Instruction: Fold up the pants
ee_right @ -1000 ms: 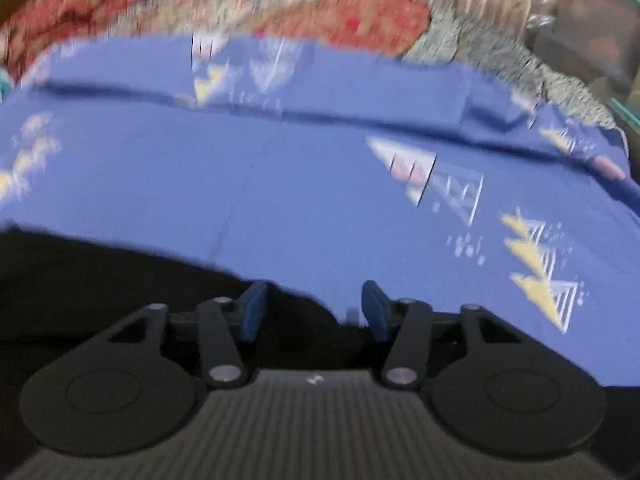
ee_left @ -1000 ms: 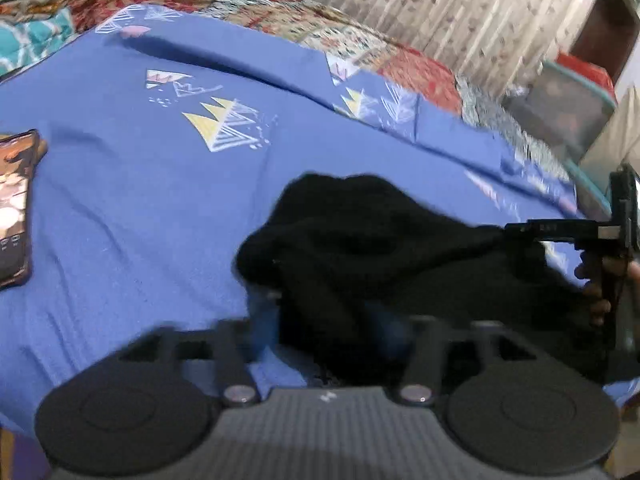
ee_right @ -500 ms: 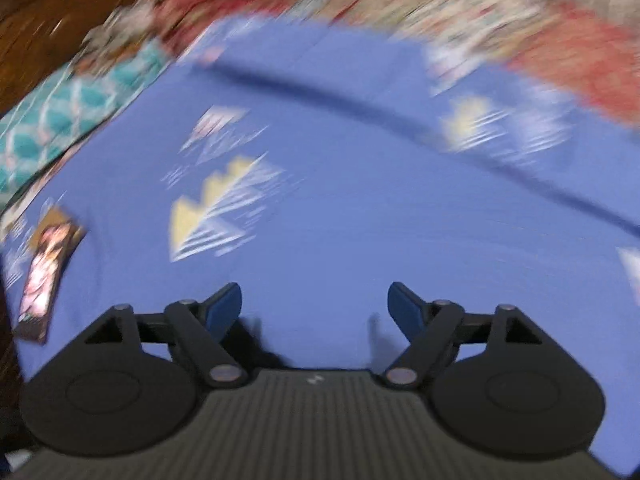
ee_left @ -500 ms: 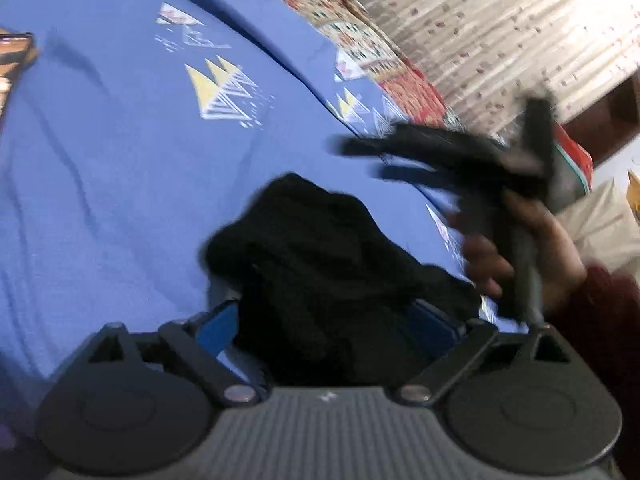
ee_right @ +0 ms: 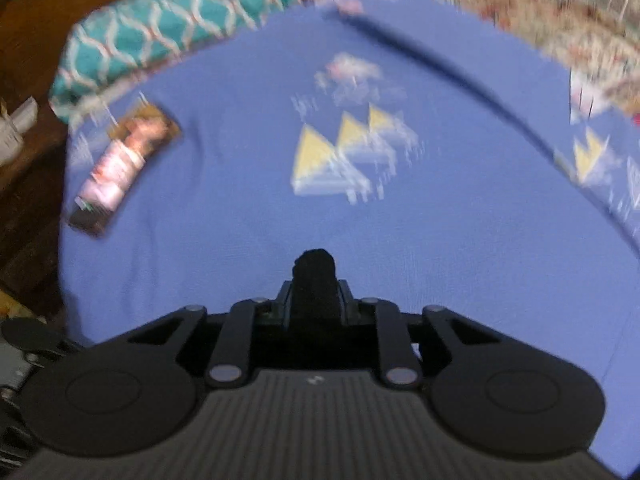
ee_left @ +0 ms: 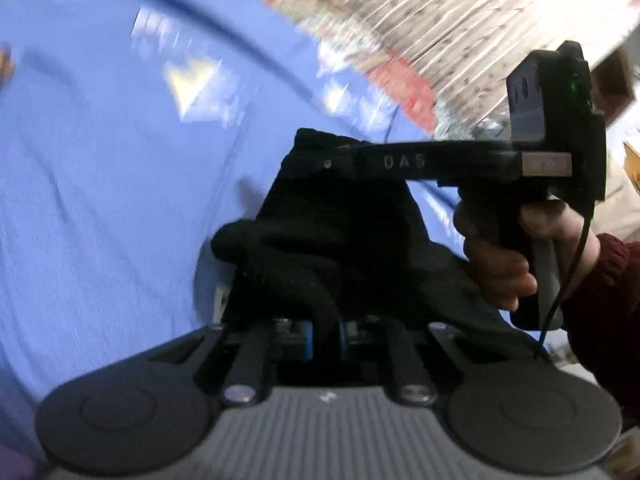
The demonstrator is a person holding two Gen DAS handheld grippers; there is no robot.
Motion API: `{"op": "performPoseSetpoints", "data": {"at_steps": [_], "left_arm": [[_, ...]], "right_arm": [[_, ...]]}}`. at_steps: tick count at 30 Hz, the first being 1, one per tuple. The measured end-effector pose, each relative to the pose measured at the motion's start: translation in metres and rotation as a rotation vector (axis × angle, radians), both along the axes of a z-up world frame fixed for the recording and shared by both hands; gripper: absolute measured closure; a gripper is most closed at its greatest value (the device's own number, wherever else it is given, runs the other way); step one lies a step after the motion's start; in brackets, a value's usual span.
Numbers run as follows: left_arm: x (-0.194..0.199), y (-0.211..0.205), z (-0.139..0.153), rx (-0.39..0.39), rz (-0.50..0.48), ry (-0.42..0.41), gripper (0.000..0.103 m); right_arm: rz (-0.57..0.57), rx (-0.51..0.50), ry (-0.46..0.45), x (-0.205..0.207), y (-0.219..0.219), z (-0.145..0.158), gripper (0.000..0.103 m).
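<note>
The black pants (ee_left: 340,232) lie bunched on a blue bedsheet (ee_left: 100,200). My left gripper (ee_left: 326,330) is shut on a thick fold at the near edge of the bundle. In the left wrist view my right gripper (ee_left: 320,160) reaches in from the right, held by a hand (ee_left: 496,264), with its tips at the top of the bundle. In the right wrist view a lump of the black pants (ee_right: 314,268) stands between the closing jaws of my right gripper (ee_right: 314,300), and the pads press on it. Both views are blurred by motion.
A phone (ee_right: 120,164) with a lit screen lies on the sheet (ee_right: 440,240) at the left. A teal patterned cloth (ee_right: 160,32) and red patterned bedding border the far side. A striped curtain (ee_left: 460,20) hangs behind. A dark red sleeve (ee_left: 608,300) is at the right.
Both grippers stood wide open half a second ago and have now closed on pants fabric. The right gripper has swung left across the sheet onto the top of the bundle.
</note>
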State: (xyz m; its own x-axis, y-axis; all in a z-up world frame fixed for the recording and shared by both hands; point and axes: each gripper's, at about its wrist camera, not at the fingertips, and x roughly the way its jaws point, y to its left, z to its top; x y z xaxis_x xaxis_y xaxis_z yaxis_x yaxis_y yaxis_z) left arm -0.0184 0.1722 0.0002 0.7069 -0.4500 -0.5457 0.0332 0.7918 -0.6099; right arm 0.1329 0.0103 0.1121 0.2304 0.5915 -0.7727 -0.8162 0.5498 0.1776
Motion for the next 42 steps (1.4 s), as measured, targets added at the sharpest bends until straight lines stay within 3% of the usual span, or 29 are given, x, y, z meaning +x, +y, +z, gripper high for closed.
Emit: {"op": "performPoseSetpoints", "data": {"at_steps": [3, 7, 10, 12, 14, 15, 17, 20, 22, 23, 24, 27, 30, 33, 35, 39, 42], "left_arm": [[-0.011, -0.006, 0.02, 0.068, 0.013, -0.11, 0.093], [-0.007, -0.008, 0.017, 0.102, 0.042, -0.092, 0.093], [0.005, -0.005, -0.002, 0.095, 0.054, 0.031, 0.093], [0.011, -0.007, -0.014, 0.114, 0.043, 0.111, 0.088], [0.01, -0.003, -0.019, 0.102, 0.05, 0.136, 0.085], [0.007, -0.001, -0.017, 0.099, 0.048, 0.13, 0.082], [0.002, 0.004, -0.009, 0.104, 0.048, 0.103, 0.074], [-0.006, 0.022, 0.004, 0.058, 0.04, 0.042, 0.057], [-0.014, 0.039, 0.01, 0.004, 0.068, 0.007, 0.051], [-0.013, 0.047, 0.014, -0.017, 0.09, -0.008, 0.05], [-0.013, 0.053, 0.017, -0.03, 0.112, -0.019, 0.05], [-0.011, 0.055, 0.02, -0.016, 0.14, -0.019, 0.053], [-0.004, 0.047, 0.02, 0.019, 0.124, -0.008, 0.054], [-0.001, 0.04, 0.016, 0.053, 0.109, 0.015, 0.055], [-0.005, 0.036, 0.016, 0.06, 0.097, 0.027, 0.055], [-0.011, 0.029, 0.024, 0.079, 0.092, 0.027, 0.055], [-0.008, 0.024, 0.029, 0.092, 0.089, 0.016, 0.055]], "right_arm": [[-0.029, 0.148, -0.093, -0.001, -0.002, 0.027, 0.08], [-0.138, 0.207, -0.16, 0.014, 0.003, 0.031, 0.08], [-0.178, 0.073, -0.19, 0.023, 0.034, -0.006, 0.079], [-0.172, -0.029, -0.197, 0.026, 0.053, -0.03, 0.068], [-0.204, -0.134, -0.2, 0.031, 0.068, -0.044, 0.065], [-0.217, -0.133, -0.196, 0.033, 0.068, -0.044, 0.061], [-0.256, -0.05, -0.169, 0.039, 0.057, -0.029, 0.047], [-0.35, 0.092, -0.158, 0.045, 0.024, 0.006, 0.044], [-0.386, 0.184, -0.129, 0.04, -0.002, 0.021, 0.045], [-0.399, 0.221, -0.11, 0.035, -0.016, 0.026, 0.053], [-0.413, 0.241, -0.093, 0.029, -0.025, 0.029, 0.067], [-0.424, 0.248, 0.004, 0.013, -0.044, 0.018, 0.086], [-0.409, 0.22, 0.137, -0.006, -0.039, -0.01, 0.089], [-0.289, 0.051, 0.285, -0.035, -0.005, -0.058, 0.089], [-0.276, 0.052, 0.217, -0.052, 0.004, -0.059, 0.087], [-0.28, 0.164, 0.249, -0.047, -0.009, -0.034, 0.087], [-0.325, 0.201, 0.166, -0.052, -0.027, -0.014, 0.087]]}}
